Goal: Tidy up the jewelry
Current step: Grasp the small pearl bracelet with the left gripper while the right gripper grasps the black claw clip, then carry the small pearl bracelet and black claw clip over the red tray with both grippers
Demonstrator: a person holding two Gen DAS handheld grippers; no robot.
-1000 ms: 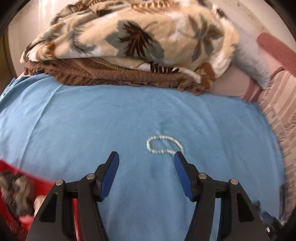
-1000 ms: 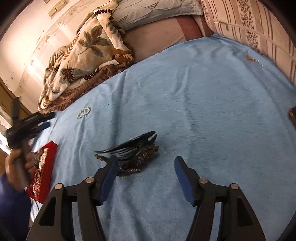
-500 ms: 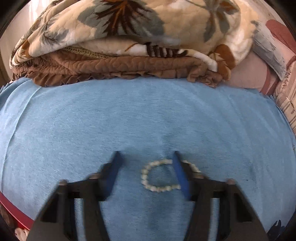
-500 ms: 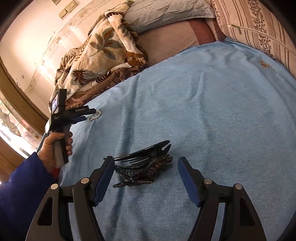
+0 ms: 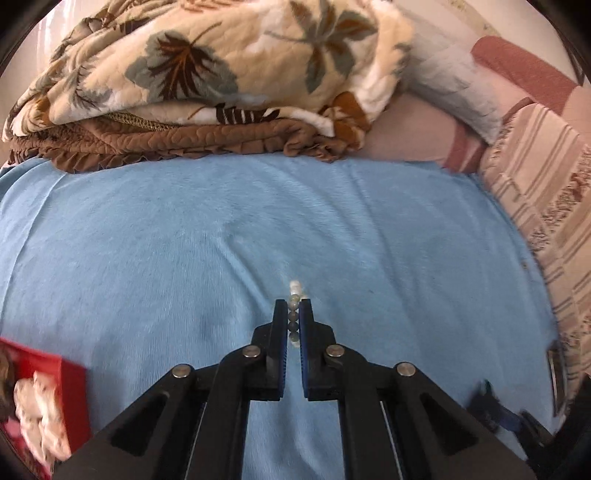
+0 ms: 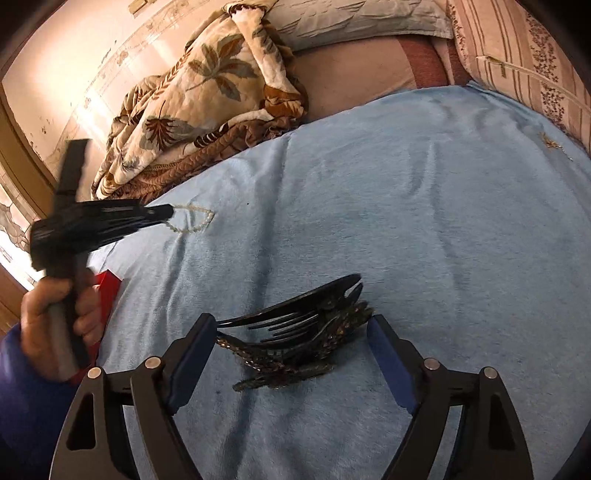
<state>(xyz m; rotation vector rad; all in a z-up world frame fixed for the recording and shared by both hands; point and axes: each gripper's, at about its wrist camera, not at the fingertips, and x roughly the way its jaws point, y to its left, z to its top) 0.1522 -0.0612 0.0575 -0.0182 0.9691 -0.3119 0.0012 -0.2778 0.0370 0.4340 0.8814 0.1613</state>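
Note:
A white pearl bracelet [image 5: 294, 286] lies on the blue bedspread [image 5: 184, 240]. My left gripper [image 5: 293, 306] is shut on one side of it, with beads lined up between the pads. In the right wrist view the left gripper [image 6: 166, 213] grips the near end of the bracelet [image 6: 195, 221], and the rest of the loop rests on the cloth. My right gripper [image 6: 290, 321] straddles a pile of dark hair clips [image 6: 295, 339]. Its jaws are opening, and the pads stand clear of the clips on both sides.
A red box [image 5: 40, 402] holding pale jewelry sits at the lower left, also visible as the red box [image 6: 109, 291] behind the person's hand [image 6: 55, 321]. A folded leaf-print quilt [image 5: 203, 74] and pillows [image 6: 369, 18] line the far edge. A small gold piece [image 6: 550, 142] lies far right.
My left gripper moved forward over the pearl bracelet and closed on it. The right gripper moved closer to the hair clips and its jaws widened around them.

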